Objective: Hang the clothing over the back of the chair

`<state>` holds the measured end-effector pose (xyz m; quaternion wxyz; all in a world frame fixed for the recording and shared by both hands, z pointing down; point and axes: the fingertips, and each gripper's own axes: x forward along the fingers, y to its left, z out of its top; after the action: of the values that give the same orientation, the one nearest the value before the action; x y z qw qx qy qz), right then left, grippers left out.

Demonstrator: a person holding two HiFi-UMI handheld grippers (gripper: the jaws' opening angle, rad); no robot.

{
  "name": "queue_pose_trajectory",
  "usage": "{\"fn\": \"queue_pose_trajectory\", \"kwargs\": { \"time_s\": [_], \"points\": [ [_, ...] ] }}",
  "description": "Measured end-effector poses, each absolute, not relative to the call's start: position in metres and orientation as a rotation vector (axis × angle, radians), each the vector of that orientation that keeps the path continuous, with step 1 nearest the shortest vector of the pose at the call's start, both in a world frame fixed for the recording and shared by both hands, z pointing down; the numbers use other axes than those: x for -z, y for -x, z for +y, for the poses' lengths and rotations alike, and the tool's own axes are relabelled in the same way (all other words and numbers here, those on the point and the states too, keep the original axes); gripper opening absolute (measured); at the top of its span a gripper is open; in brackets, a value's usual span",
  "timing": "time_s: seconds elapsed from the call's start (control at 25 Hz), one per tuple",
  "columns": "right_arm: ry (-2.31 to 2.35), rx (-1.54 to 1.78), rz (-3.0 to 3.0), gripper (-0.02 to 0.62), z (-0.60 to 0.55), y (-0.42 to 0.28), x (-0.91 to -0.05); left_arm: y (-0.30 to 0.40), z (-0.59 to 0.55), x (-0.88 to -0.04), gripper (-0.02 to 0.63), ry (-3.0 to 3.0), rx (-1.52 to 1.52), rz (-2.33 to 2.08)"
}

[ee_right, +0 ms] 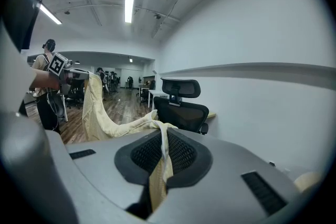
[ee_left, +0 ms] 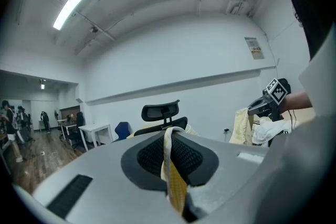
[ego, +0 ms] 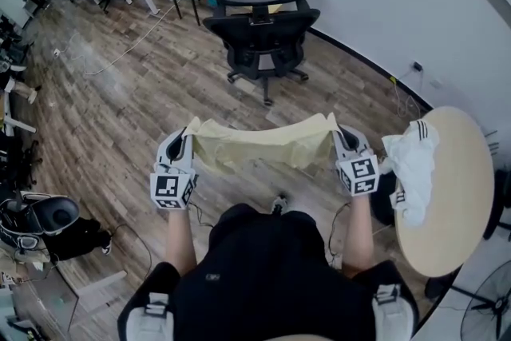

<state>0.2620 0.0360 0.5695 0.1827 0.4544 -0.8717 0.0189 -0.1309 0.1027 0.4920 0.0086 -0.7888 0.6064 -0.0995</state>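
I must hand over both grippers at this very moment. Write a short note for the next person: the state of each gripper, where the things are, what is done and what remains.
Left gripper: shut on one end of the pale yellow cloth garment.
Right gripper: shut on the other end. The garment hangs spread between the two, in the air.
The black mesh office chair stands ahead, apart from the garment, with a bare backrest.
Done: garment lifted and spread.
Left: carry it to the chair, drape it over the backrest, release.
A white striped garment lies on the round beige table at the right.
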Motion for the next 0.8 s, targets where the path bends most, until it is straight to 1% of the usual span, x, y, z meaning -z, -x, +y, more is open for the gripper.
{"fn": "queue_pose_trajectory", "kwargs": {
  "time_s": [0.28, 0.44, 0.8],
  "points": [
    [-1.246, -0.063, -2.483, 0.003, 0.019, -0.272, -0.578, 0.121, 0.107, -0.493, 0.005, 2.422, 0.339, 1.940],
    [-1.227, -0.048, -2.506, 0.003, 0.012, -0.266, -0.572, 0.123, 0.105, -0.488, 0.005, 2.398, 0.346, 1.953],
    [-1.256, -0.060, -2.468, 0.003, -0.014, -0.269, -0.577, 0.129, 0.069, -0.491, 0.005, 2.395, 0.328, 1.935]
  ]
}}
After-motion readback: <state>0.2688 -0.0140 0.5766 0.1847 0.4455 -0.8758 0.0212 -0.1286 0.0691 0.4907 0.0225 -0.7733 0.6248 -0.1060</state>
